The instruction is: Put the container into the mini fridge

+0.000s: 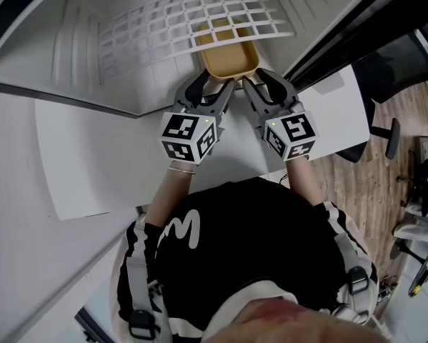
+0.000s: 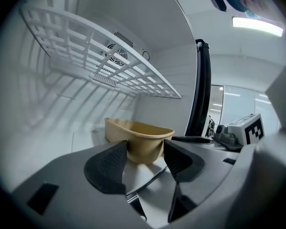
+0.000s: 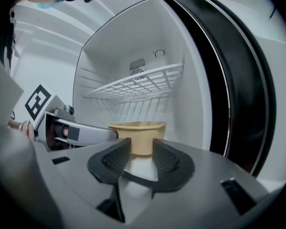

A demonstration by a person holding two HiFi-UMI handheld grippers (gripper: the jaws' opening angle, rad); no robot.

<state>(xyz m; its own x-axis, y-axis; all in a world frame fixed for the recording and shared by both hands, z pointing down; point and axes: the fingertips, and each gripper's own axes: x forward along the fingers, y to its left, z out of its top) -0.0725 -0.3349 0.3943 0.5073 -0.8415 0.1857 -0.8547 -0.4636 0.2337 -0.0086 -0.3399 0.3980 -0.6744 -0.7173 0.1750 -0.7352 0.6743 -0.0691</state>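
Observation:
A tan, open-topped container (image 1: 229,57) sits on the floor of the mini fridge, under the white wire shelf (image 1: 192,16). My left gripper (image 1: 210,86) and right gripper (image 1: 264,83) are side by side at its near edge, at the fridge mouth. In the left gripper view the container (image 2: 138,140) stands just past the open jaws of the left gripper (image 2: 145,159), and the pads do not press on it. The right gripper view shows the container (image 3: 137,135) beyond the right gripper (image 3: 135,156), whose jaws also stand apart without touching it.
The fridge interior is white, with a fan vent (image 3: 137,73) on the back wall above the wire shelf (image 3: 138,85). The open door with its dark seal (image 3: 243,80) stands to the right. An office chair (image 1: 403,63) is on the wooden floor at far right.

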